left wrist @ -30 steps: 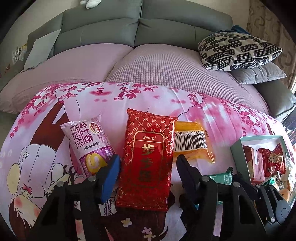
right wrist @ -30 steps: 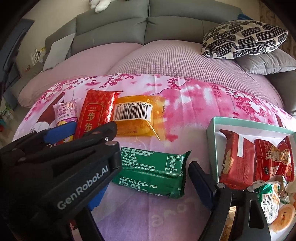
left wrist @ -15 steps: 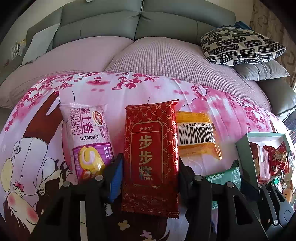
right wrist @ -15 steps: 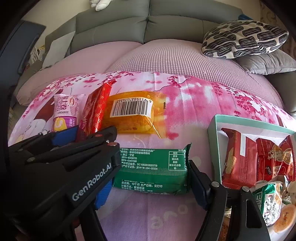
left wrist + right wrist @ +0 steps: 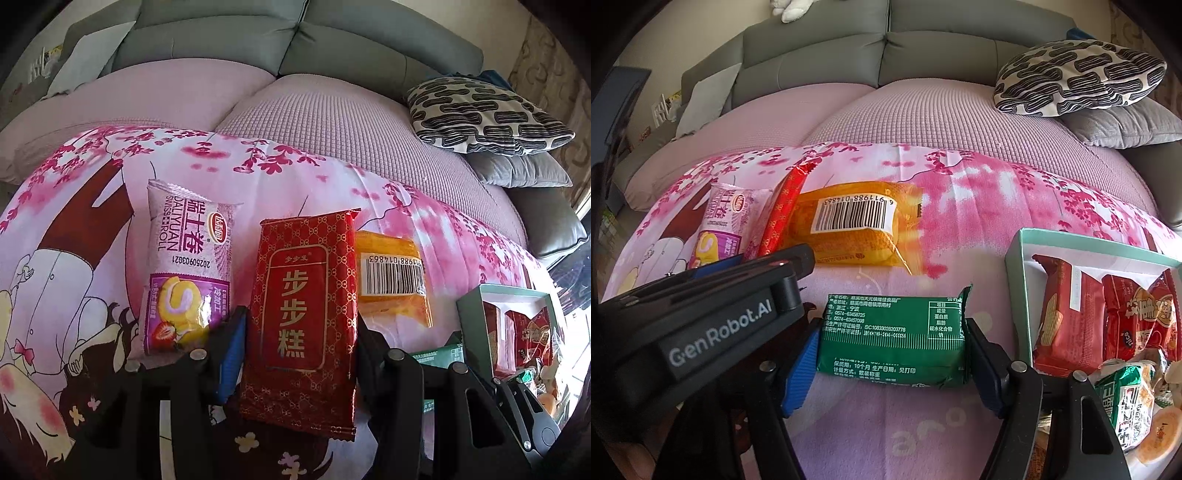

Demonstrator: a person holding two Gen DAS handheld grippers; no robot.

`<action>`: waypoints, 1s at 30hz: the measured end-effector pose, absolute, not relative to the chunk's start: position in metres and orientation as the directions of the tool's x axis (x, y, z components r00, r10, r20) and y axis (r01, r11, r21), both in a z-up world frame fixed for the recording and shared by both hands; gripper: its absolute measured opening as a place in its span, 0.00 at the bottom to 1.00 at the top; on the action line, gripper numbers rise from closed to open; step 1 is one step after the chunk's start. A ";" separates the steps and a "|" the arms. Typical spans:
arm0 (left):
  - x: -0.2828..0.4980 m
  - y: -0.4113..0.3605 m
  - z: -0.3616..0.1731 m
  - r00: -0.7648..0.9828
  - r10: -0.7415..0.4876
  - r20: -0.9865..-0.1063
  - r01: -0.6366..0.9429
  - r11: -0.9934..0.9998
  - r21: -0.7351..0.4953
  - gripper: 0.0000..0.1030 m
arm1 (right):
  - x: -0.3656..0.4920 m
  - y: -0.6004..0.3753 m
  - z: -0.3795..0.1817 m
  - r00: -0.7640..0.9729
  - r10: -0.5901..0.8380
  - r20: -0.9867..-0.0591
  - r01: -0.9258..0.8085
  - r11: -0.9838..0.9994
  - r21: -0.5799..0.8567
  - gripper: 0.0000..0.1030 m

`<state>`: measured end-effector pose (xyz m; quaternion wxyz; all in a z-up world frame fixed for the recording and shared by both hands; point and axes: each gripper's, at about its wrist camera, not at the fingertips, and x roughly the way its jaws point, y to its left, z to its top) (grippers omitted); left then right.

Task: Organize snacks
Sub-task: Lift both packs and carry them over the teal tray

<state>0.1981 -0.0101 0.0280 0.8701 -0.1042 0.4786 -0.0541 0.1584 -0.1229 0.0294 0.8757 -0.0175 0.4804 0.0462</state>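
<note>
Left gripper (image 5: pixel 299 332) pinches the red packet (image 5: pixel 304 306); right gripper (image 5: pixel 892 354) has just closed on the green packet (image 5: pixel 892 334). Lift both clear, then lower them into the box (image 5: pixel 1015 258).

1. You have four snack packets lying on the cloth: one purple Swiss roll packet (image 5: pixel 186 273), one red cake packet (image 5: pixel 304 317), one orange barcoded packet (image 5: pixel 849 230), one green packet (image 5: pixel 892 334).
2. You have one teal box (image 5: pixel 1014 258).
3. You have two pillows: one patterned pillow (image 5: pixel 1078 75), one grey pillow (image 5: pixel 1123 125).
</note>
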 end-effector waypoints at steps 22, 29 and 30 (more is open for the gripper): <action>0.197 -0.002 0.029 0.545 -0.188 -0.817 -0.042 0.967 -0.251 0.39 | 0.158 -0.123 0.031 0.528 0.060 -0.847 -0.090 0.996 0.015 0.71; 0.195 0.002 0.035 0.564 -0.186 -0.805 -0.051 0.965 -0.259 0.31 | 0.157 -0.127 0.035 0.529 0.055 -0.847 -0.079 0.997 0.016 0.70; 0.194 0.003 0.036 0.569 -0.186 -0.801 -0.055 0.963 -0.262 0.28 | 0.157 -0.128 0.035 0.530 0.055 -0.846 -0.078 0.997 0.016 0.70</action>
